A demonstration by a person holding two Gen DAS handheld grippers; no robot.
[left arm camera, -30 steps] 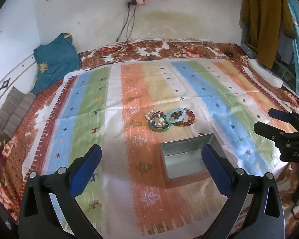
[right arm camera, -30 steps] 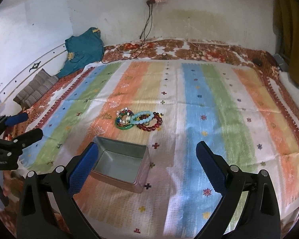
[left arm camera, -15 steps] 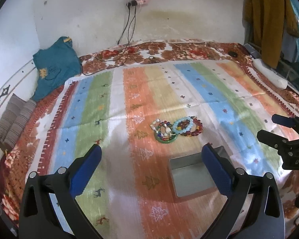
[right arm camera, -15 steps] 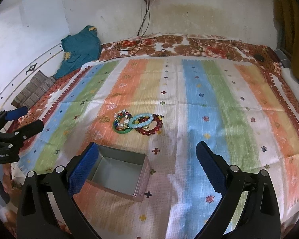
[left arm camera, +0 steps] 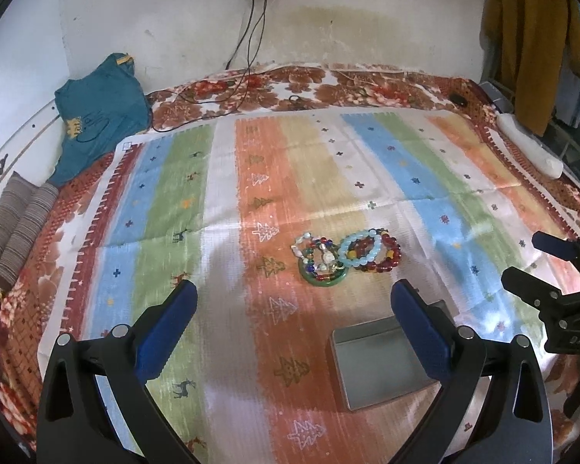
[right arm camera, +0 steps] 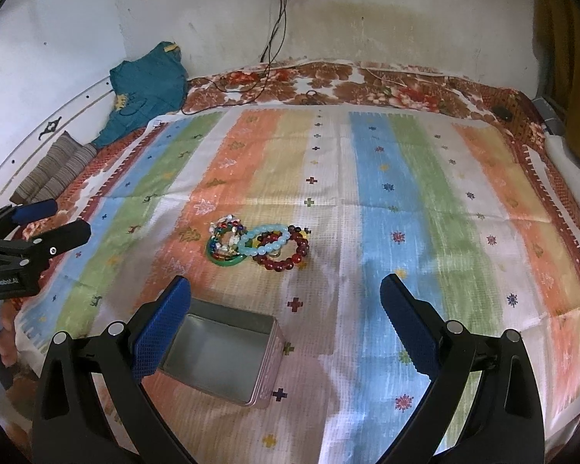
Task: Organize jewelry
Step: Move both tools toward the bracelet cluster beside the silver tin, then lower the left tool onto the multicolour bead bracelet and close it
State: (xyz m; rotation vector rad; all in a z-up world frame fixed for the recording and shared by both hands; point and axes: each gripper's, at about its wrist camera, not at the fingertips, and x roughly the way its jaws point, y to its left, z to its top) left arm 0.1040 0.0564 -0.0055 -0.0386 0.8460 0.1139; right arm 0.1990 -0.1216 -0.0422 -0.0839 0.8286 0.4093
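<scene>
Right wrist: tin (right arm camera: 220,352) empty, bracelets (right arm camera: 259,245) beside; both jaws spread.

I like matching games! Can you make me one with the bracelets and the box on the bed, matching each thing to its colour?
Things:
1. Round beaded bracelet lying in the middle of the pile
2. Smooth bangle ring under the mixed beads
3. Big-bead bracelet nearest the right claw's side
4. Open rectangular metal tin box

Colours:
A. dark red
B. silvery grey
C. light blue
D. green

Pairs: 1-C, 2-D, 3-A, 4-B
</scene>
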